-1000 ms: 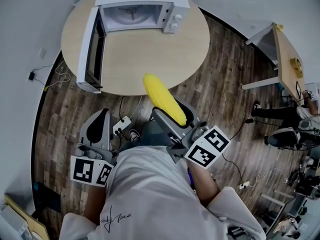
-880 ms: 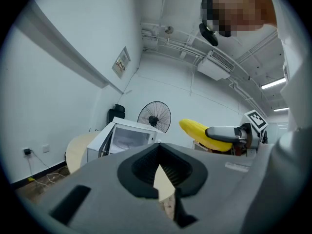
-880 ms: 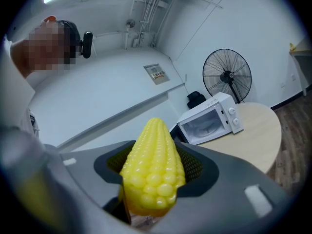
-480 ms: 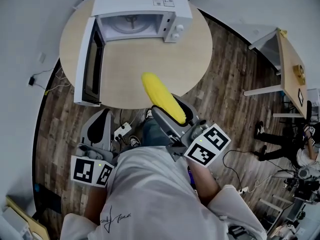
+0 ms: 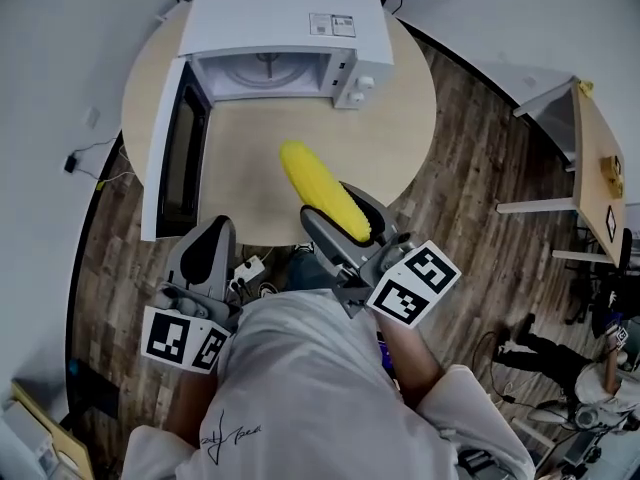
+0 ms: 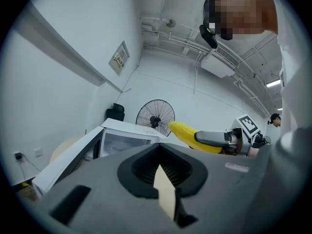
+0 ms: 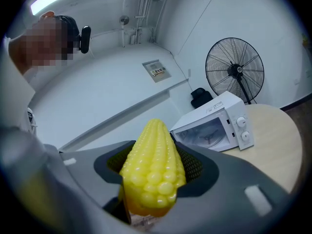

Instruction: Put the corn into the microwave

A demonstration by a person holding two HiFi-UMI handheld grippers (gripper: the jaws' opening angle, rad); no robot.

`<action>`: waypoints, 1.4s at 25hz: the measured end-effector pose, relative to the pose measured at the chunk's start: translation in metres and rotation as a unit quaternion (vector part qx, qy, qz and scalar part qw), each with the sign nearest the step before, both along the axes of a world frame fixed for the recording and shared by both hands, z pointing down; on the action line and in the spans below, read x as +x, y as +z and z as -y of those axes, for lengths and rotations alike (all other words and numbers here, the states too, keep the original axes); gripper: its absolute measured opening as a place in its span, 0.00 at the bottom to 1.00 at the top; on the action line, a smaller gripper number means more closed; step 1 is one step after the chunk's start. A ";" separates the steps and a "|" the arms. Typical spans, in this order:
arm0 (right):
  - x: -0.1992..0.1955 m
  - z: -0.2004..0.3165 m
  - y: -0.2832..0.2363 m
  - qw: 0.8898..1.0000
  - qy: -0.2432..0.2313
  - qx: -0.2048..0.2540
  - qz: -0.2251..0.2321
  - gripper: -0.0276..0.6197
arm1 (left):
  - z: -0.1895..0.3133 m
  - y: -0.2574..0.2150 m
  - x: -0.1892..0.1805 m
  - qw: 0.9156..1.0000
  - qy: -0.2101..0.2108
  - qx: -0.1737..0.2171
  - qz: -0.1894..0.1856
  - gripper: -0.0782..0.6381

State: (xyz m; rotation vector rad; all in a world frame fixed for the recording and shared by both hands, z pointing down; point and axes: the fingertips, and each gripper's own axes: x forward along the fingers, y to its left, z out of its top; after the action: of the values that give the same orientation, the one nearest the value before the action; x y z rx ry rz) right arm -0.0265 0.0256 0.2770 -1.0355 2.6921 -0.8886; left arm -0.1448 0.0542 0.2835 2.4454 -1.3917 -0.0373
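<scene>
Right gripper point(image 5: 336, 210): clenched on the corn point(image 5: 318, 190), both jaws pressing its flanks. The cob's tapered tip points to the far side, toward the microwave point(image 5: 285, 38), and its blunt end sits deep between the jaws. The cob is carried above the near edge of the round table point(image 5: 395, 138), touching neither the table nor the microwave.

Left gripper point(image 5: 205, 255): jaws drawn together with only a thin slit between them, nothing held. I hold it to the left of the right gripper, at the table's near edge.

The microwave stands at the far side of the table. Its door point(image 5: 175, 153) is swung fully open to the left, exposing the cavity. A standing fan point(image 7: 235, 69) is behind the microwave. Wooden floor point(image 5: 470, 198) surrounds the table.
</scene>
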 end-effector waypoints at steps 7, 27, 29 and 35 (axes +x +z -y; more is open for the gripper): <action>0.021 0.036 0.004 1.000 -0.021 0.004 -0.001 0.45 | 0.030 0.000 0.027 1.000 -0.011 0.000 0.010 0.09; 0.039 0.085 0.042 0.997 -0.079 0.006 -0.013 0.45 | 0.058 0.010 0.053 0.995 -0.100 -0.019 0.003 0.10; 0.036 0.087 0.044 0.997 -0.082 0.004 -0.013 0.45 | 0.057 0.012 0.051 0.994 -0.104 -0.022 0.005 0.10; 0.033 0.097 0.047 0.996 -0.080 0.014 -0.022 0.45 | 0.060 0.019 0.052 0.996 -0.089 -0.027 0.014 0.10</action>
State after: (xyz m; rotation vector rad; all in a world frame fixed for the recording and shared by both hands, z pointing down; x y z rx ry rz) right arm 0.0065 -0.0715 0.3242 -0.8536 2.8473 -0.8614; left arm -0.0923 -0.0056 0.3028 2.2807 -1.5982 -0.0077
